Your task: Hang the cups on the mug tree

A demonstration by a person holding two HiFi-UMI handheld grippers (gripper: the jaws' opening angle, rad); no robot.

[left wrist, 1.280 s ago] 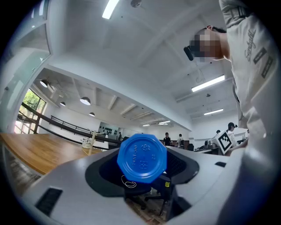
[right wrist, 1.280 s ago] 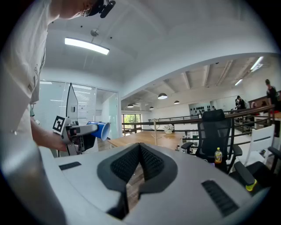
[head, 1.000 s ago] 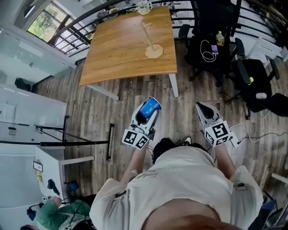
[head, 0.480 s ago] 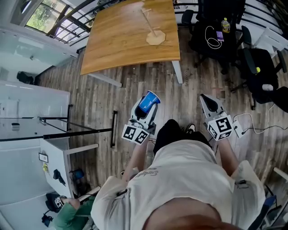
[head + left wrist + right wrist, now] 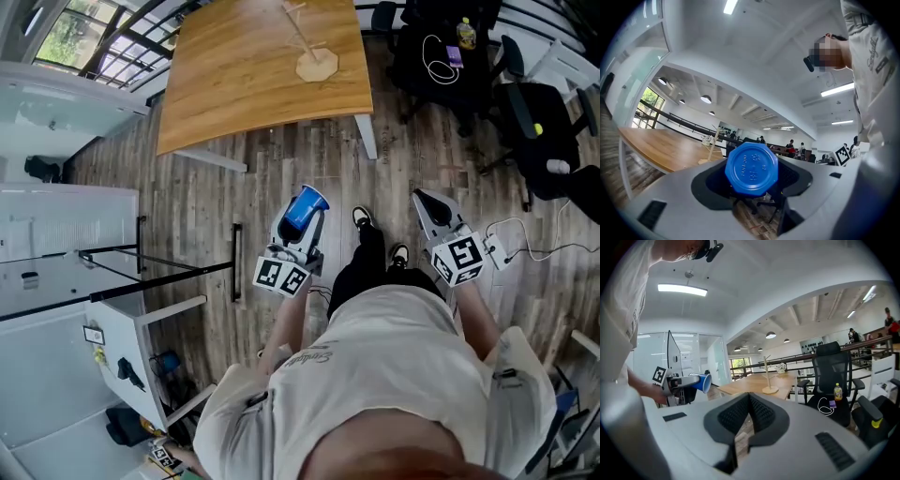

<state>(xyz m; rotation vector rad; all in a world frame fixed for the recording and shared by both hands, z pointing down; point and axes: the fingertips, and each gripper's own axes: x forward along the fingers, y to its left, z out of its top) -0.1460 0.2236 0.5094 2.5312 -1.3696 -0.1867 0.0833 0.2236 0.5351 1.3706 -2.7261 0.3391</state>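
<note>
I am clamping the blue cup (image 5: pixel 306 204) in my left gripper (image 5: pixel 300 225), base toward me, mouth pointing ahead. The mug tree (image 5: pixel 314 64) is standing upright on the wooden table (image 5: pixel 234 94), well apart and almost straight ahead of the cup, so my left side is nearer. My right gripper (image 5: pixel 424 201) is riding pinched together, carrying nothing.

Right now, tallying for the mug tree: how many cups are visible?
1: the blue cup, clamped in the left gripper. The mug tree is bare; others may be hidden.
</note>
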